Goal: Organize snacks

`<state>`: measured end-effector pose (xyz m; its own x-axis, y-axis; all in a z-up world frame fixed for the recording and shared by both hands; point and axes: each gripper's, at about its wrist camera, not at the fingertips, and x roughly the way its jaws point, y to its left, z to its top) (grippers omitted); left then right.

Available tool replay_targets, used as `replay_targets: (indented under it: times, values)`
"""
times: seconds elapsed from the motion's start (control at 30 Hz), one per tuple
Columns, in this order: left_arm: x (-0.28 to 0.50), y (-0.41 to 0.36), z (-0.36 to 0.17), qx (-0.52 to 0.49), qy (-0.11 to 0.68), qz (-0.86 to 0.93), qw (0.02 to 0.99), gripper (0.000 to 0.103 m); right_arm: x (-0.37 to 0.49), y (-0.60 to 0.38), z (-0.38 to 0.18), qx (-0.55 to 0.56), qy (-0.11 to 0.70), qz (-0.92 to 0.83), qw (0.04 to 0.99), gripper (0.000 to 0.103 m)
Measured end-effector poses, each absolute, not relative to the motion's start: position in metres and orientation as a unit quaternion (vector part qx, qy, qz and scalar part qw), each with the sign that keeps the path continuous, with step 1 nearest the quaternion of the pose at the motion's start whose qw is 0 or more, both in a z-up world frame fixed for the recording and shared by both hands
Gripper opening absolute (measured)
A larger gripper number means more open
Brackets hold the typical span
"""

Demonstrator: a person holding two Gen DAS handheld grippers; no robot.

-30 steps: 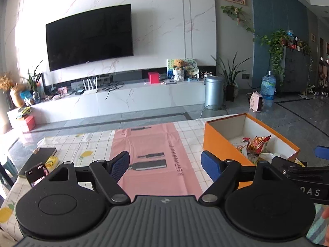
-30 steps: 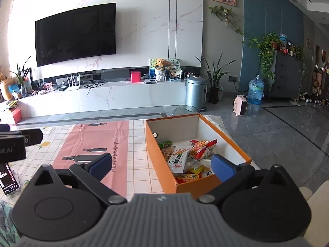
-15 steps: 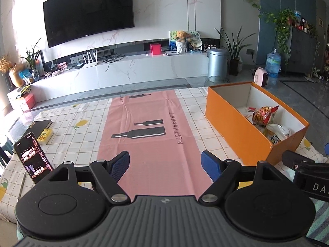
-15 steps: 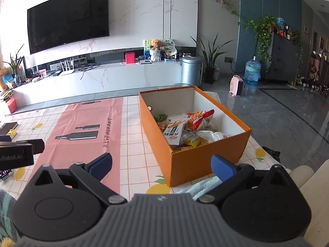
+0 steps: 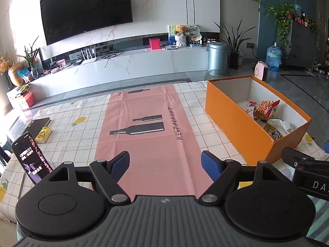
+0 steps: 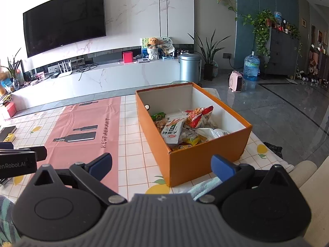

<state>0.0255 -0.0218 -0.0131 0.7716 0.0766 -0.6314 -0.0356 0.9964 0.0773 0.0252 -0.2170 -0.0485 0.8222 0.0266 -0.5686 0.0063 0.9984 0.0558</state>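
Presently both grippers hang above the near edge of the table, nothing between their fingers. The left gripper (image 5: 165, 165) has its blue pads spread wide over the pink runner (image 5: 148, 135), which is printed with black bottle shapes and the word RESTAURANT. The right gripper (image 6: 161, 165) is likewise released, its pads set wide apart; its right pad stands in front of the near corner of the orange box (image 6: 197, 160), though contact cannot be judged.

The orange box sits on the right part of the checked tablecloth (image 5: 86, 121), just beside the runner's right edge, lid off, white inside. The snacks lie in its near half. From the right wrist view: a white packet with a green band (image 6: 172, 129) leans against the left wall, a red-and-orange snack bag (image 6: 198, 116) lies behind it, a small green wrapper (image 6: 158, 115) sits further back, and a yellow packet (image 6: 193, 139) and a clear plastic bag (image 6: 213, 132) lie at the near end. The far half of the box shows bare floor.

On the left of the table, in the left wrist view: a phone (image 5: 30, 156) propped upright with its screen lit, a small yellow box (image 5: 43, 134) beyond it, touching a dark book (image 5: 38, 123).

A teal striped cloth (image 6: 202, 187) shows at the table's near edge under the right gripper.
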Motion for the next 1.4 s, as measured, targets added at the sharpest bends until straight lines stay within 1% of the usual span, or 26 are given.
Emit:
replay_targets:
  times: [1.4]
  values:
    - [0.0245,-0.0158,-0.0060,0.024,0.340,0.038,0.939,0.093,0.0205,-0.2096,-0.0422,0.014,0.288,0.011,0.957,0.099]
